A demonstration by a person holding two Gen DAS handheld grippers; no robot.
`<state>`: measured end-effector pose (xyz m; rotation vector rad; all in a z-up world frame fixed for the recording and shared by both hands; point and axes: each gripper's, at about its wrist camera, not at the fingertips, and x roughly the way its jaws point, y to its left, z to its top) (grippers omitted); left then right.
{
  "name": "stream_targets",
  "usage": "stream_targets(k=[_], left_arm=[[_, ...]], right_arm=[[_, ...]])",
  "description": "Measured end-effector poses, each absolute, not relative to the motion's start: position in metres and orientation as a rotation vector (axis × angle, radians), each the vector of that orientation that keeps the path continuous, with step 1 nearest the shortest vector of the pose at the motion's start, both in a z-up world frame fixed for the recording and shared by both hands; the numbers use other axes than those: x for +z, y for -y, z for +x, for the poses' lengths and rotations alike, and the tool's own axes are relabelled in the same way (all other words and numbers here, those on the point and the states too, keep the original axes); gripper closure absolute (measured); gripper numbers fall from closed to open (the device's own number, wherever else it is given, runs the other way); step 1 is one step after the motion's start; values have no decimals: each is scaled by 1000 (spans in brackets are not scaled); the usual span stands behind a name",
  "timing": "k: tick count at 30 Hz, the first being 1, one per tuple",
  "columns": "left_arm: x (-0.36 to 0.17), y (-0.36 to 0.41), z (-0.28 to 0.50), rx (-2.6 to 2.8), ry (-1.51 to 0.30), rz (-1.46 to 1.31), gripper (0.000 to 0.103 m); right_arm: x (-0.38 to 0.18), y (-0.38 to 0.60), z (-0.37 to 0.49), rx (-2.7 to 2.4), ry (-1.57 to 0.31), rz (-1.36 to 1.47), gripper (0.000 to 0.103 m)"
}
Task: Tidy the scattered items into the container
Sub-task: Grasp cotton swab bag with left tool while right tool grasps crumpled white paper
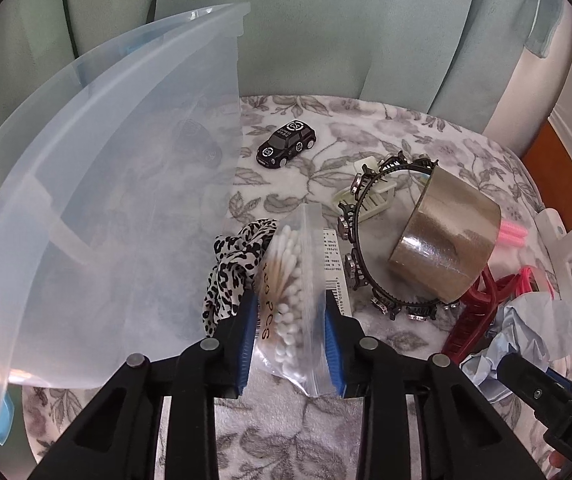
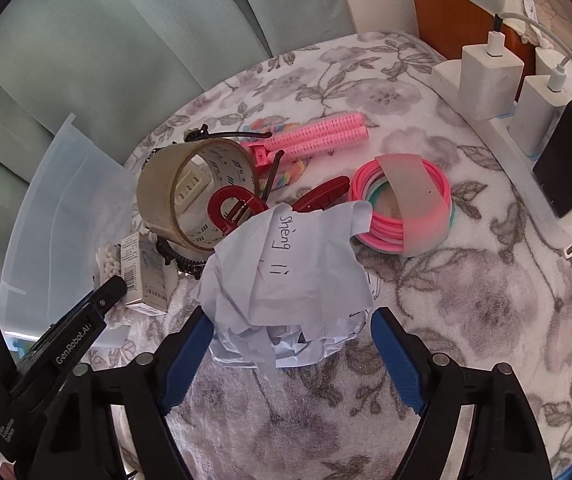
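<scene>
Cotton-swab bag [image 1: 292, 292]: a clear zip pouch lying on the floral blanket [image 1: 286, 432], long axis running away from the left wrist camera, sealed end farthest. The left hand-held gripper [image 1: 290, 332] points steeply down, and its blue pads [image 1: 247, 344] press on both sides of the pouch, pinching it.

Surroundings, left view:
- Translucent plastic container [image 1: 105, 200] stands just left of the pouch, its near wall rising high; open side faces up.
- Leopard-print scrunchie [image 1: 231, 268] lies between container and pouch, touching the pouch.
- Toy car [image 1: 286, 145] sits beyond, apart from the rest.
- Black studded headband [image 1: 366, 240] and brown tape roll [image 1: 444, 240] lie to the right; the roll rests on its side.

Crumpled paper [image 2: 286, 276] sits between the fingers of the right hand-held gripper [image 2: 292, 344]. The jaws stand spread; the left pad touches the paper's edge, and the right pad [image 2: 396, 360] is clear of it. This gripper also tilts steeply down.

Beyond the paper lie a red hair claw [image 2: 233, 208], pink hair rollers [image 2: 318, 136] and a coil of pink bands [image 2: 406, 204]. Bare blanket lies to the right. A power strip with chargers [image 2: 494, 80] lines the far right edge.
</scene>
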<state>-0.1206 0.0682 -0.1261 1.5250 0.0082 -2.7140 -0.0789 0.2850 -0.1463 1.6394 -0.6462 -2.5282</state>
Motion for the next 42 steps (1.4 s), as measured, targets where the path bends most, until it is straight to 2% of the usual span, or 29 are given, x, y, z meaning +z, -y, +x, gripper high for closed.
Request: stream_targets(k=[3,12,20,42], left_arm=[[-127,-70,-123,-2723,-3,1523,69],[-122,-66,-123,-2712,-46,1515,79],[-104,-68,-112,-2753,-44,1497,81],[-5,-80,-50,-2979,-86,1305,81]], right_arm=[[-149,-284,-80,-2513,685,1635,25],[-148,-282,-83,-2514,713,1629,32],[-132,-287,-79,-2529,724,1578,36],[-32,-286,-15,-2647,693,1285,36]])
